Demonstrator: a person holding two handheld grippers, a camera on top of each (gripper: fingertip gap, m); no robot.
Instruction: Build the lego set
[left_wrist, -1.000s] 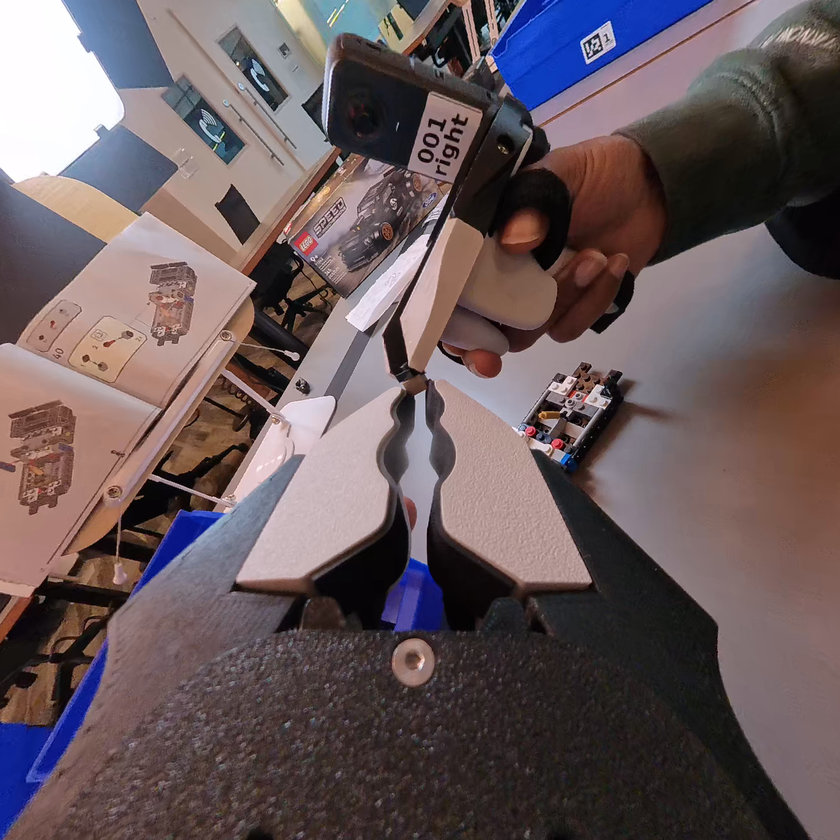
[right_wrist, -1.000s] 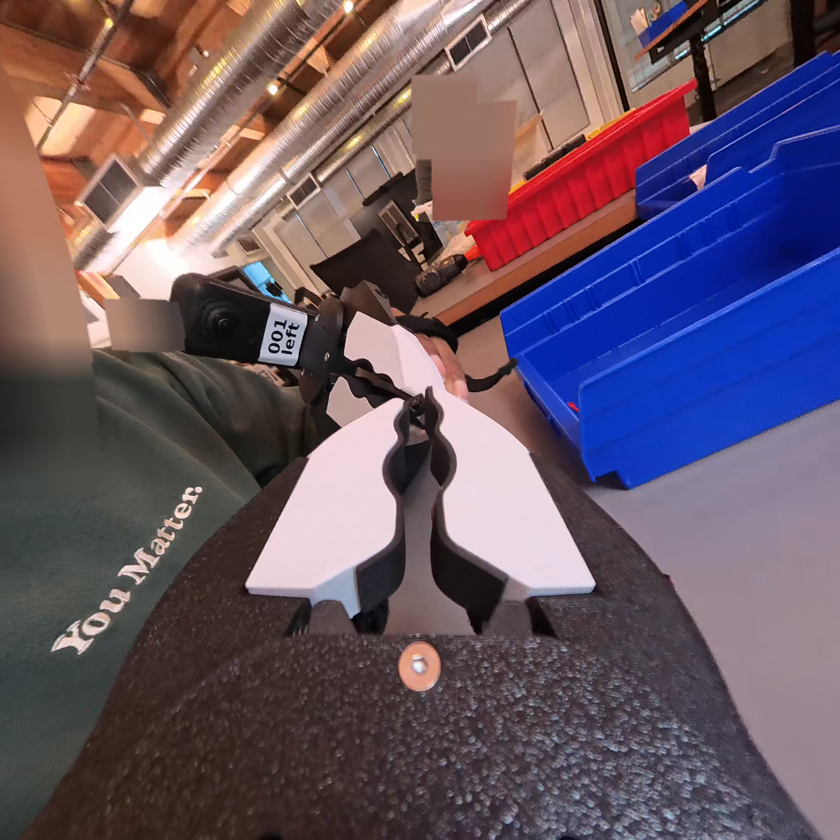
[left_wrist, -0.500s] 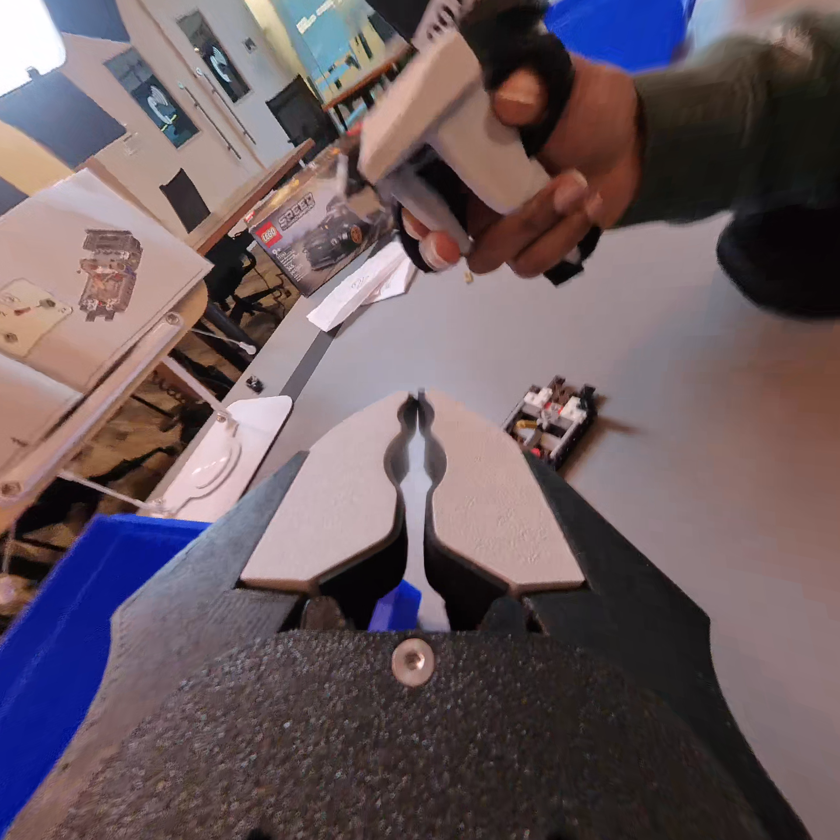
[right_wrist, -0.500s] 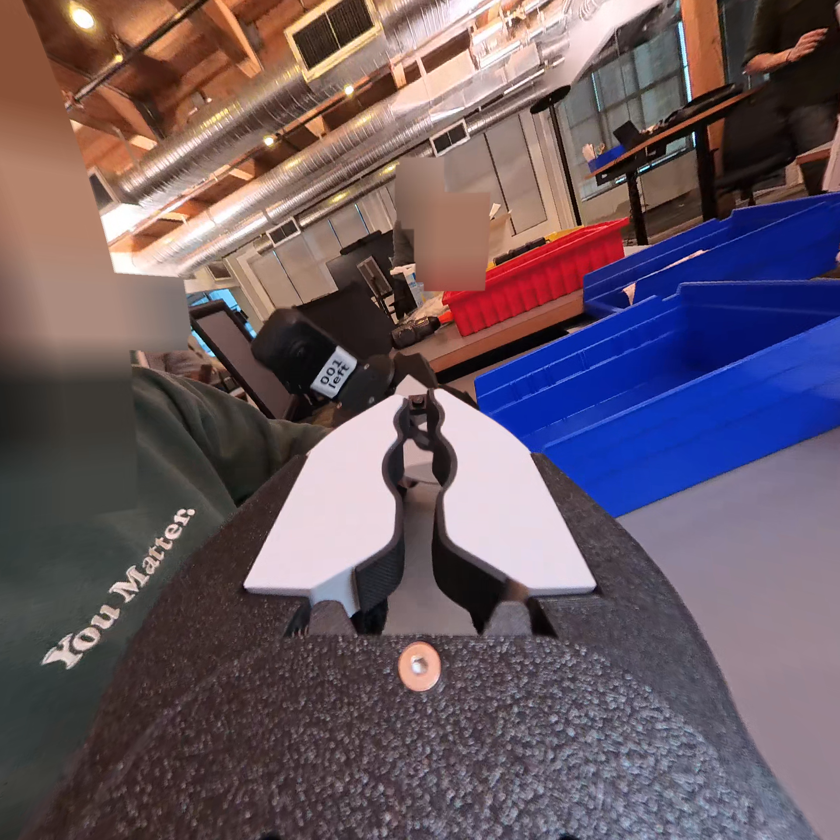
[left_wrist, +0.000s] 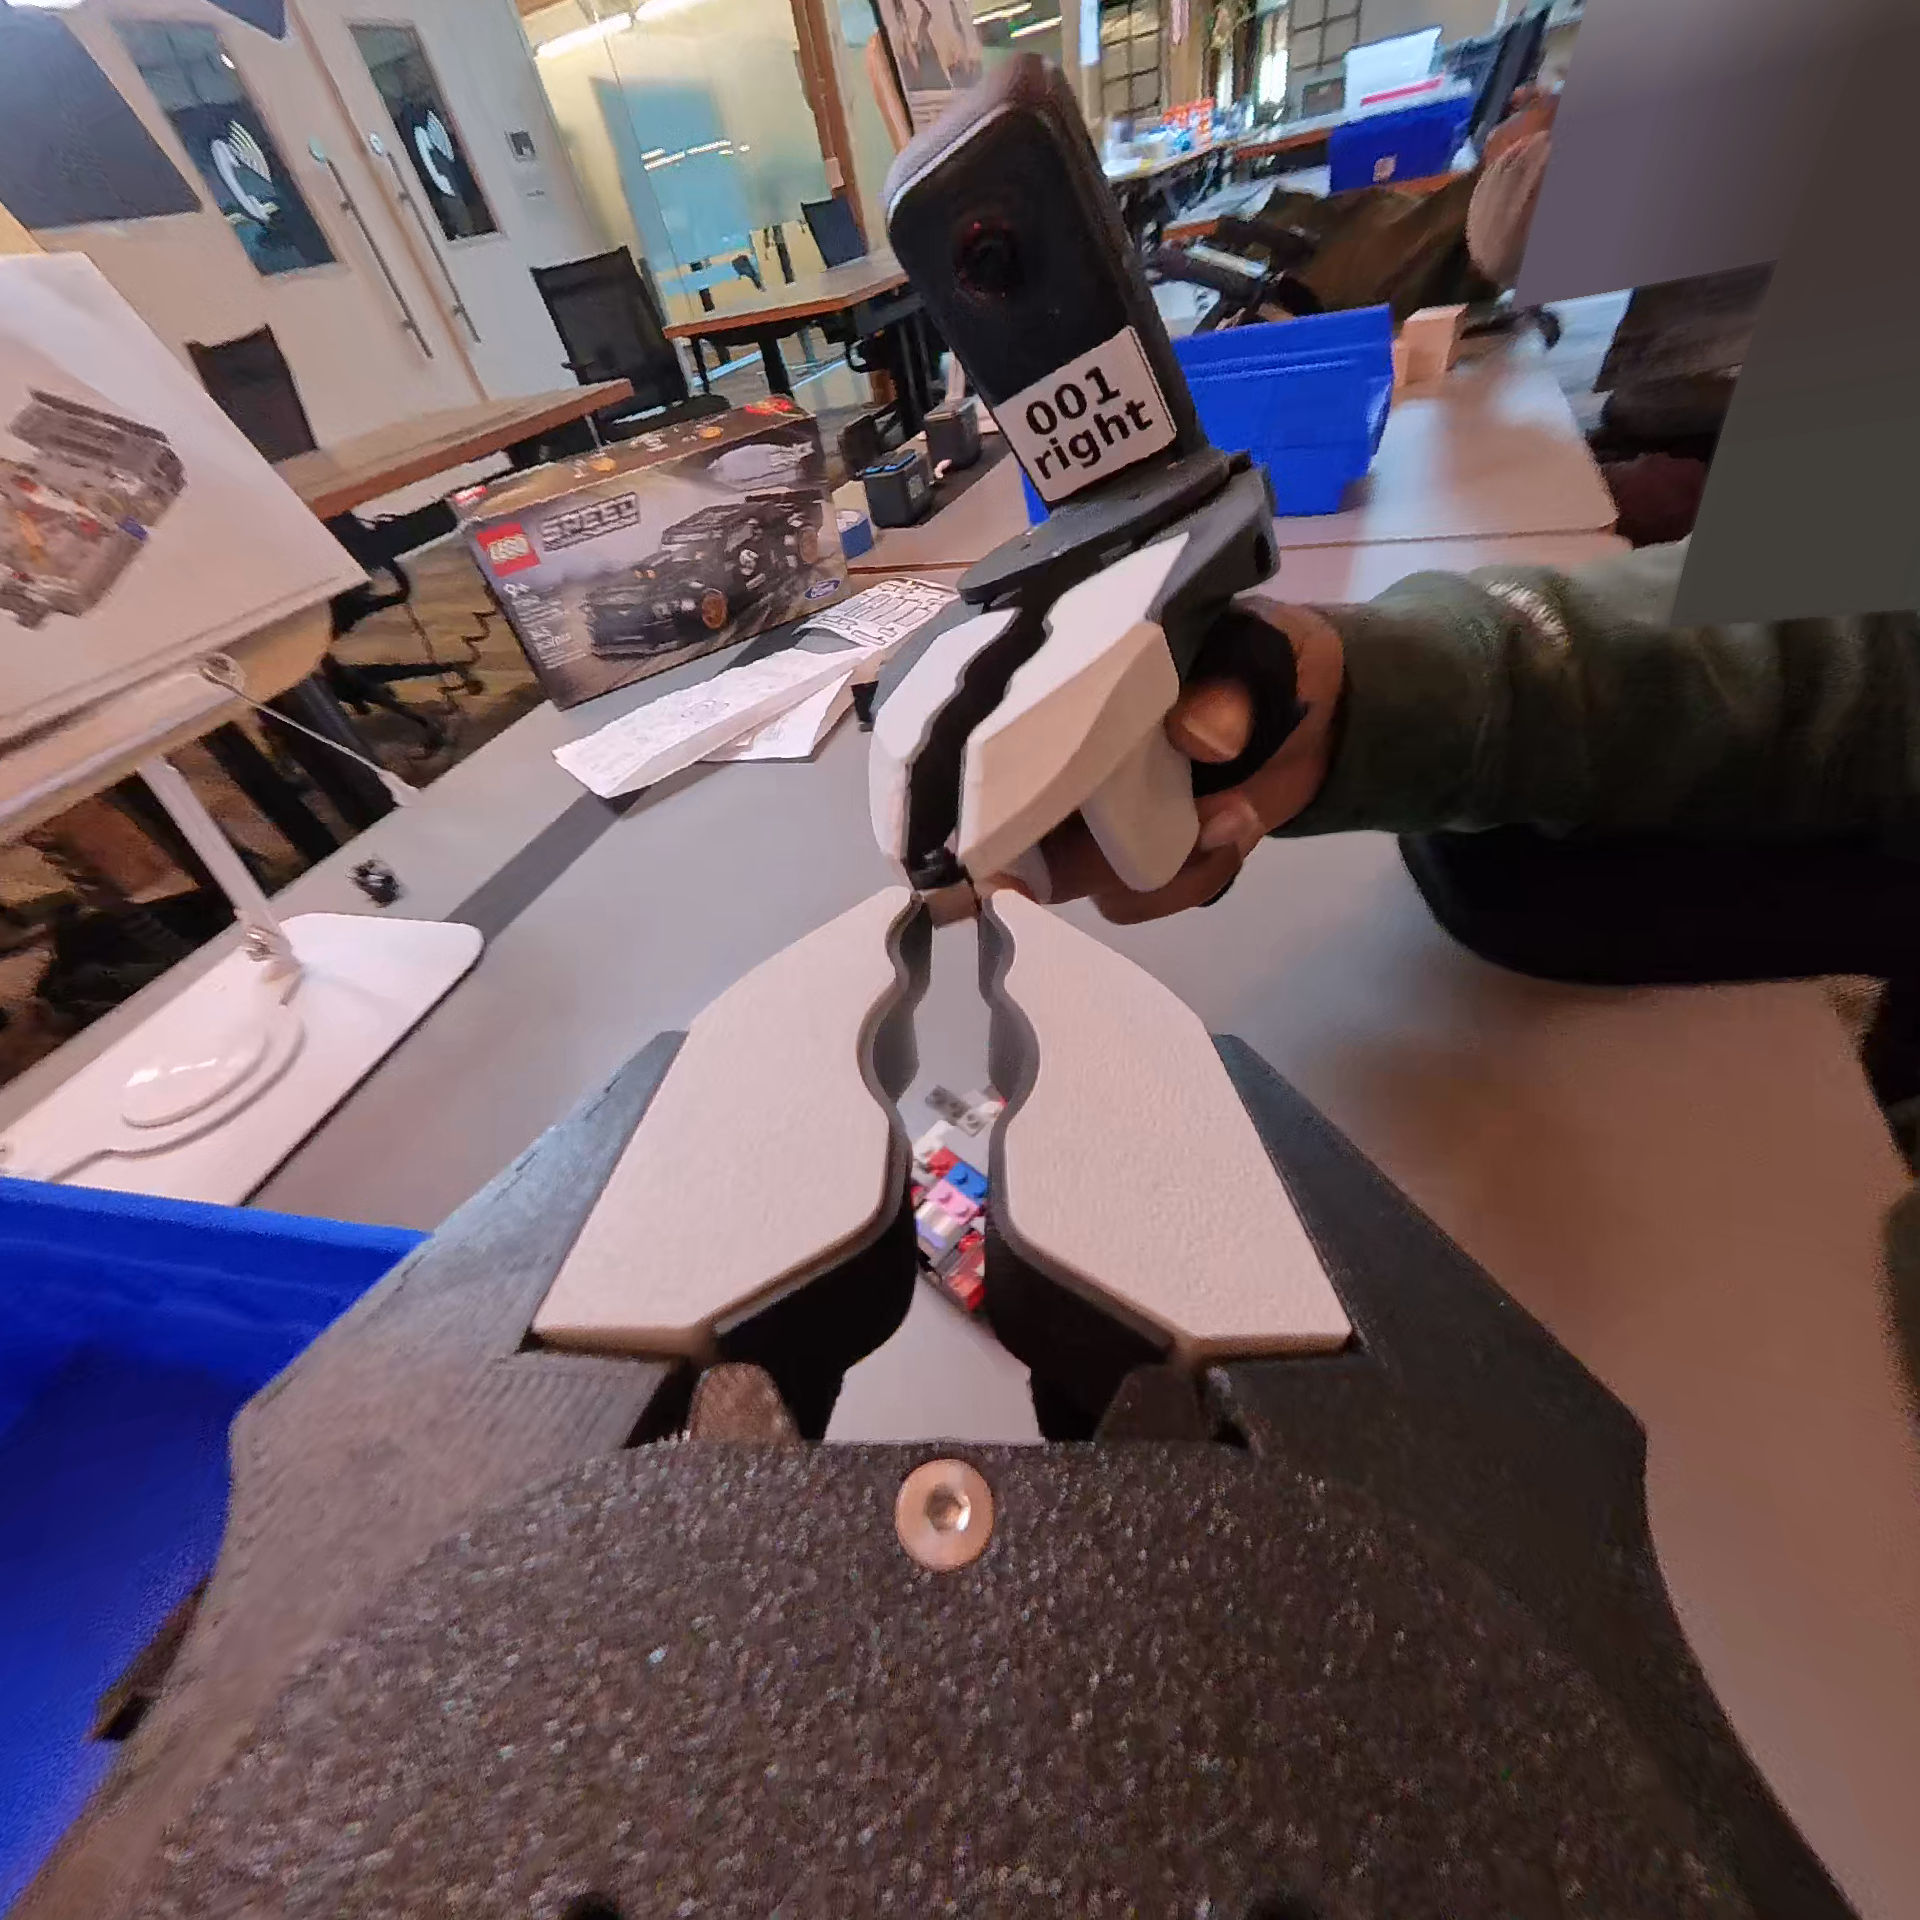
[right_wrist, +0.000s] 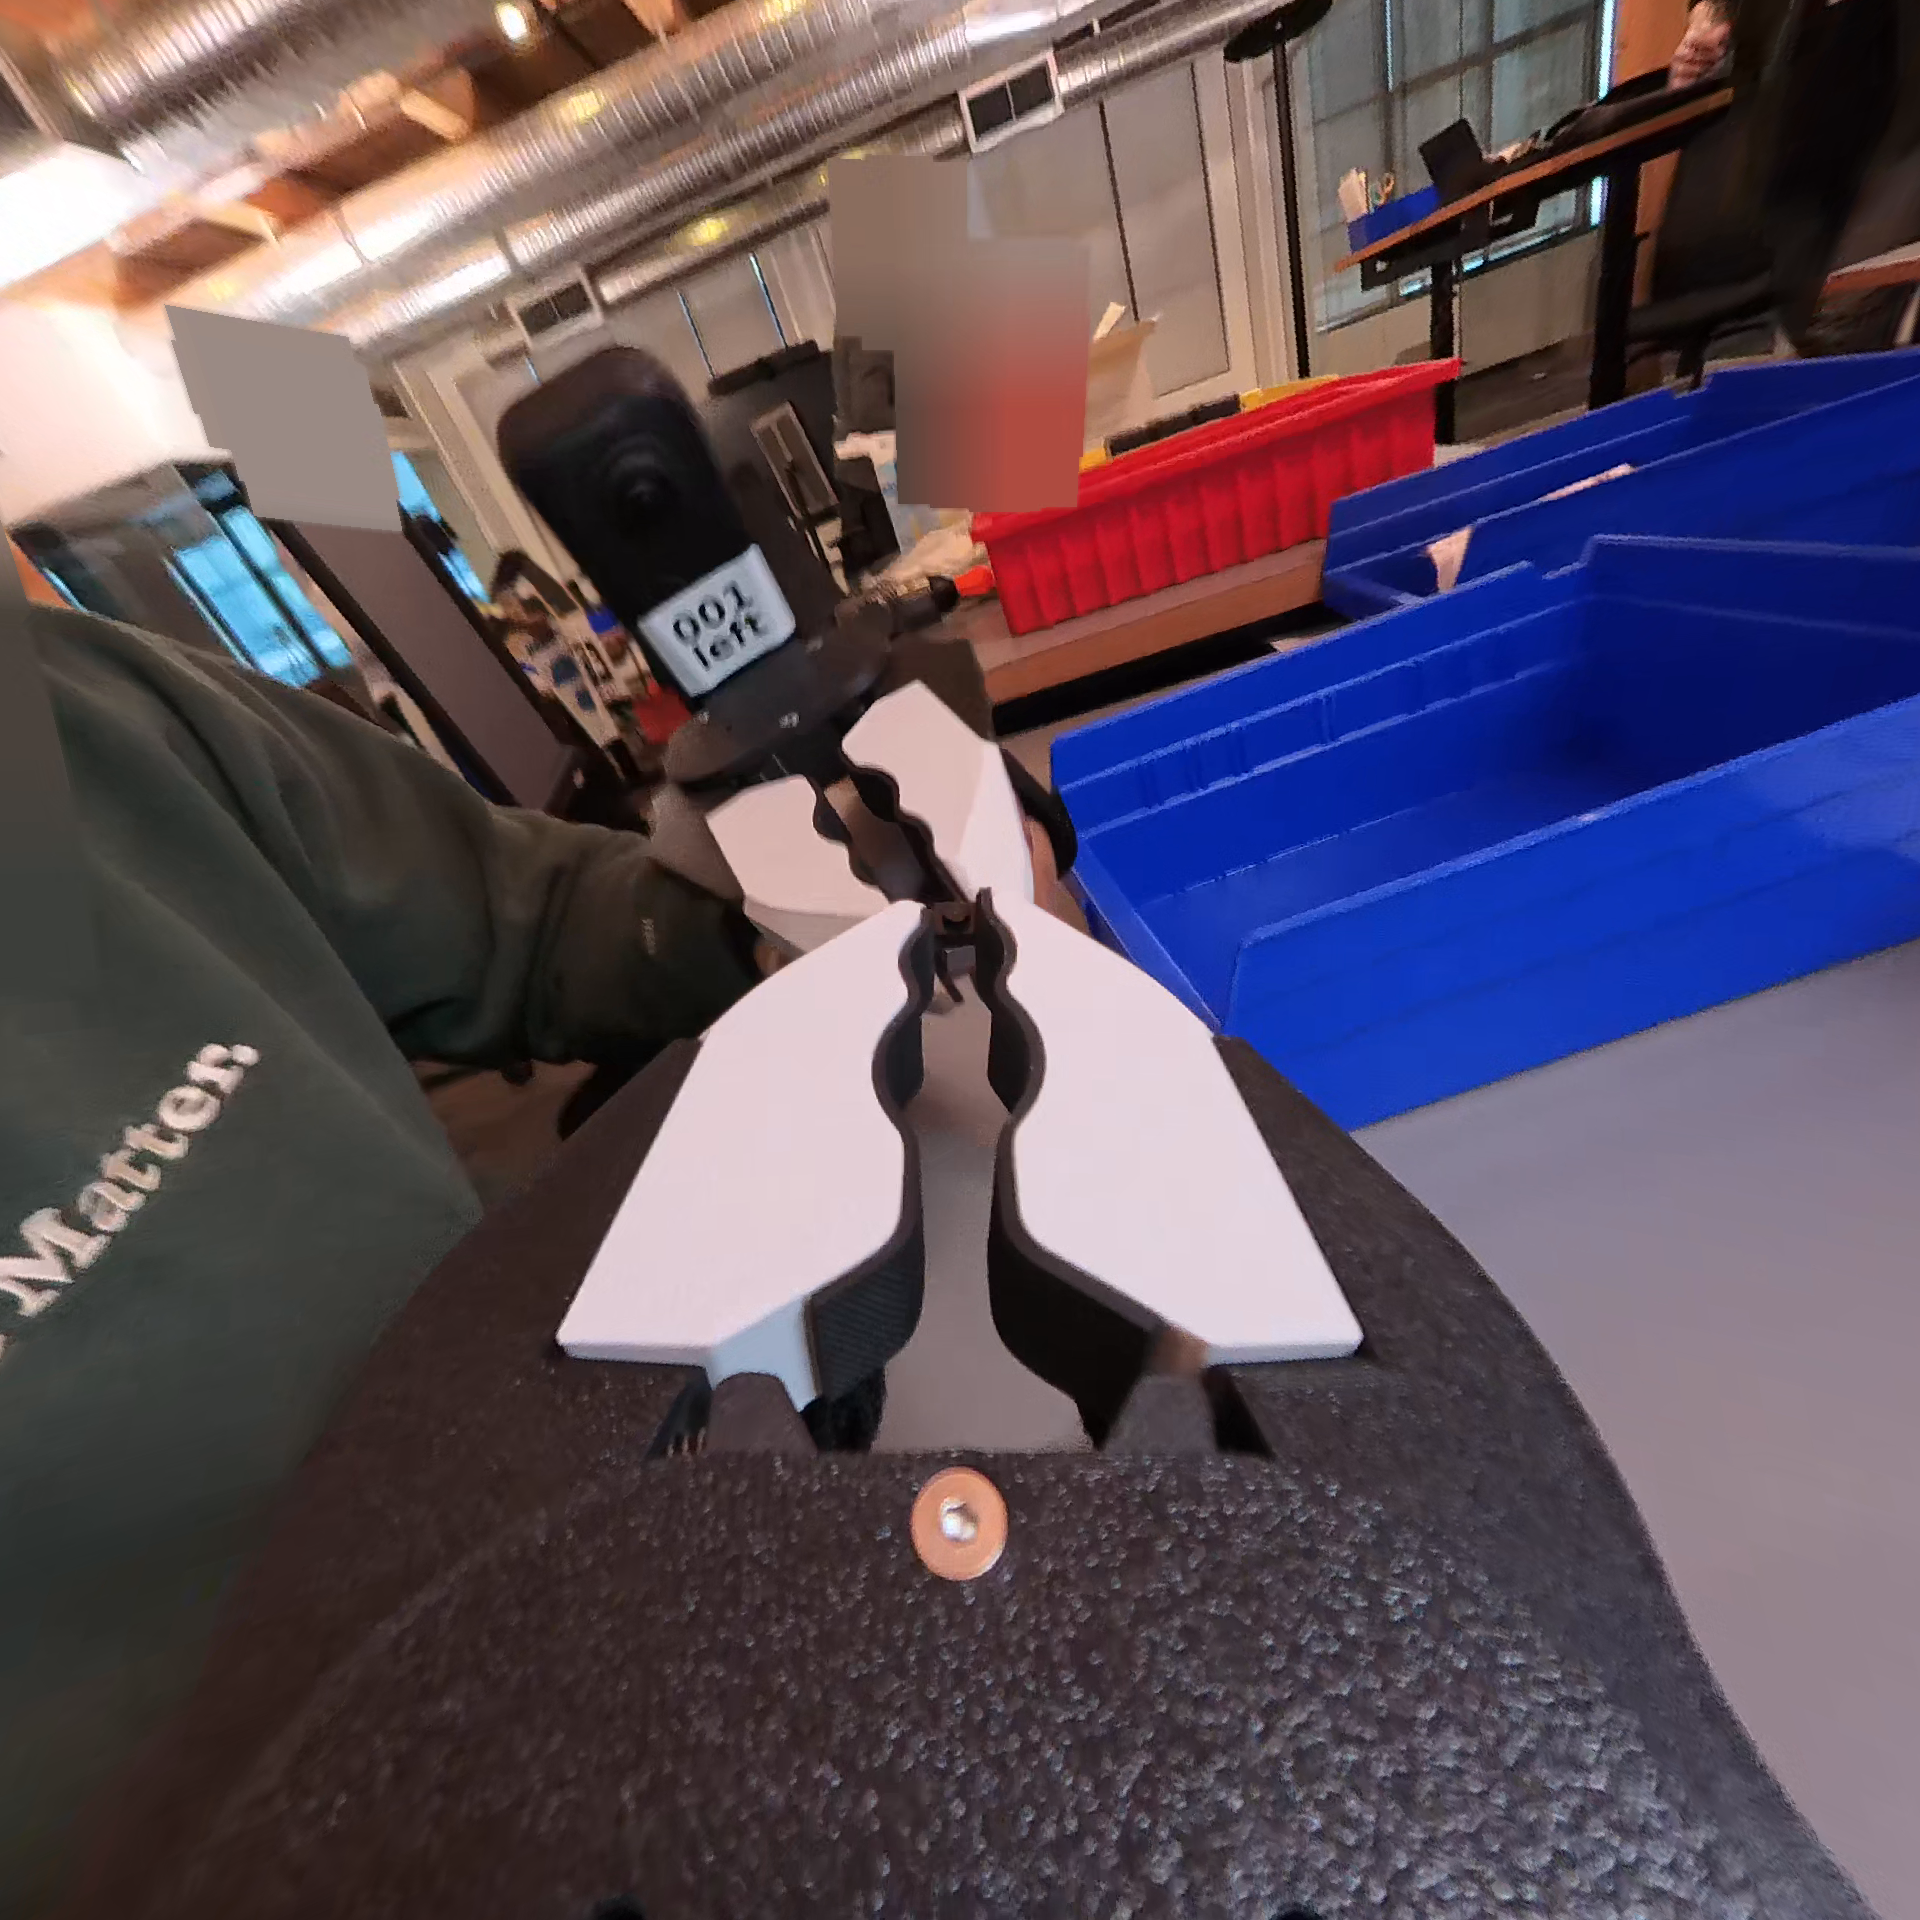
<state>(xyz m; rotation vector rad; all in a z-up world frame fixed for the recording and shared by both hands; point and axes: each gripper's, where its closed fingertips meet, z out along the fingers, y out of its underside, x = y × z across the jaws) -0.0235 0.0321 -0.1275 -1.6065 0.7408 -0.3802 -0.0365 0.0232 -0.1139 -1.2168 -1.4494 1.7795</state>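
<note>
Left wrist view shows the left gripper (left_wrist: 948, 909) with its grey wavy-edged jaws drawn close at the tips on a tiny dark brick piece (left_wrist: 948, 902), while the right gripper (left_wrist: 932, 860), held in a green-sleeved hand (left_wrist: 1236, 769), pinches the same piece from the far side, so the two tools meet tip to tip above the grey table (left_wrist: 1455, 1195). Right wrist view confirms it: the right gripper (right_wrist: 961, 928) has its jaws nearly together on the small dark part (right_wrist: 954, 925). Below the gap sits a partly built block of small coloured toy bricks (left_wrist: 951, 1205). Nearby lie a black boxed car kit (left_wrist: 665, 551), loose printed sheets (left_wrist: 717, 717) and a blue plastic bin (right_wrist: 1507, 831). Such a small piece shared between two narrow grips could, I judge, twist or spring free and drop among the bricks or off the table if either pull runs off-axis.
</note>
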